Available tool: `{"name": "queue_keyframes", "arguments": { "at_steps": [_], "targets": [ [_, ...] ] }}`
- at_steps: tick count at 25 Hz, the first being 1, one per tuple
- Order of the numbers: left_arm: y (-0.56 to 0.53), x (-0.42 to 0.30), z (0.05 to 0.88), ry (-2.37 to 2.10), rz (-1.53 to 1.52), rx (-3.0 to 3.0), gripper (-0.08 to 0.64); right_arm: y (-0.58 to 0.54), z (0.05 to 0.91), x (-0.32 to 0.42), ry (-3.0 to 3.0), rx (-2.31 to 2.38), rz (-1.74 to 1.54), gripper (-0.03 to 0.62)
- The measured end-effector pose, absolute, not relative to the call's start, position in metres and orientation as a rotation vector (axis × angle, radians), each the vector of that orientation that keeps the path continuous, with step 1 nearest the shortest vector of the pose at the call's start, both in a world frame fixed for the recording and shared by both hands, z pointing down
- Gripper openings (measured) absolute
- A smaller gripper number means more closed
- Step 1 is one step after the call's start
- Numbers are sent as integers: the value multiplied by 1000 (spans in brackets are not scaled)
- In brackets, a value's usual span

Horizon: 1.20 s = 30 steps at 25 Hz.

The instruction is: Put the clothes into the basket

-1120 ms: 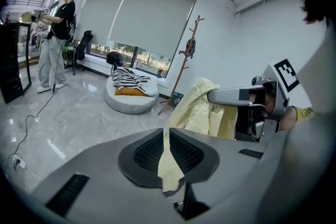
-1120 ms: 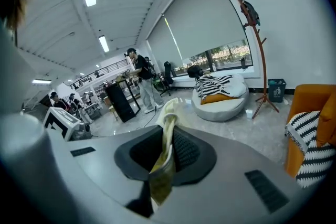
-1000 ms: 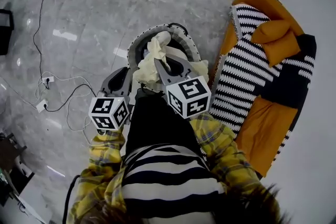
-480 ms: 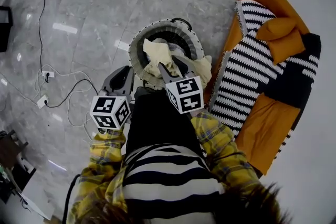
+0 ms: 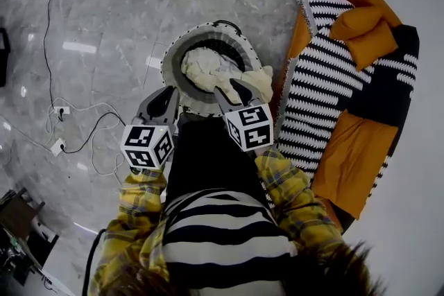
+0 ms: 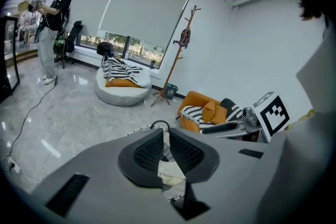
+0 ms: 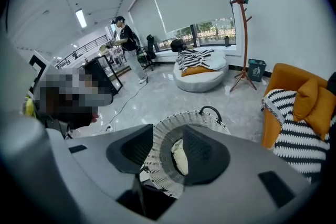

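A round woven basket stands on the grey floor in front of me in the head view, with a pile of cream clothes inside; one part of the cloth hangs over the right rim. My right gripper hovers over the near right rim, open, nothing between its fingers. In the right gripper view the basket and the cream cloth show through the gap of the right gripper. My left gripper sits at the near left rim, shut and empty. Only a slit shows at the left gripper.
An orange sofa with a black-and-white striped blanket stands close to the basket's right. Cables and a power strip lie on the floor at left. Farther off are a round white cushion bed, a coat stand and a standing person.
My right gripper let go of the cream cloth, which dropped into the basket, and the gripper sank toward the rim. The left gripper stayed shut at the basket's left.
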<state>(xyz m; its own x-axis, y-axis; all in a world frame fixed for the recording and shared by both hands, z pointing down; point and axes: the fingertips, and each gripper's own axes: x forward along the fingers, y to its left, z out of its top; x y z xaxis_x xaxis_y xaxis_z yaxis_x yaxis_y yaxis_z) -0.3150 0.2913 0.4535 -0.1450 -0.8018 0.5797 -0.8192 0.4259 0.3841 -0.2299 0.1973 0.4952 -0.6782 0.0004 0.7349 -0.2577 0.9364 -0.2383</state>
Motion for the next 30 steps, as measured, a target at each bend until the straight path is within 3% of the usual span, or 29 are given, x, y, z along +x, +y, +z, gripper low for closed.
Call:
{"name": "queue_keyframes", "arguments": {
  "at_steps": [19, 30],
  "targets": [
    [200, -218, 517, -1552, 287, 1650, 46, 131, 576, -78, -2058, 638, 637, 187],
    [173, -183, 589, -1498, 343, 1549, 46, 98, 675, -46, -1953, 611, 712, 189]
  ]
}}
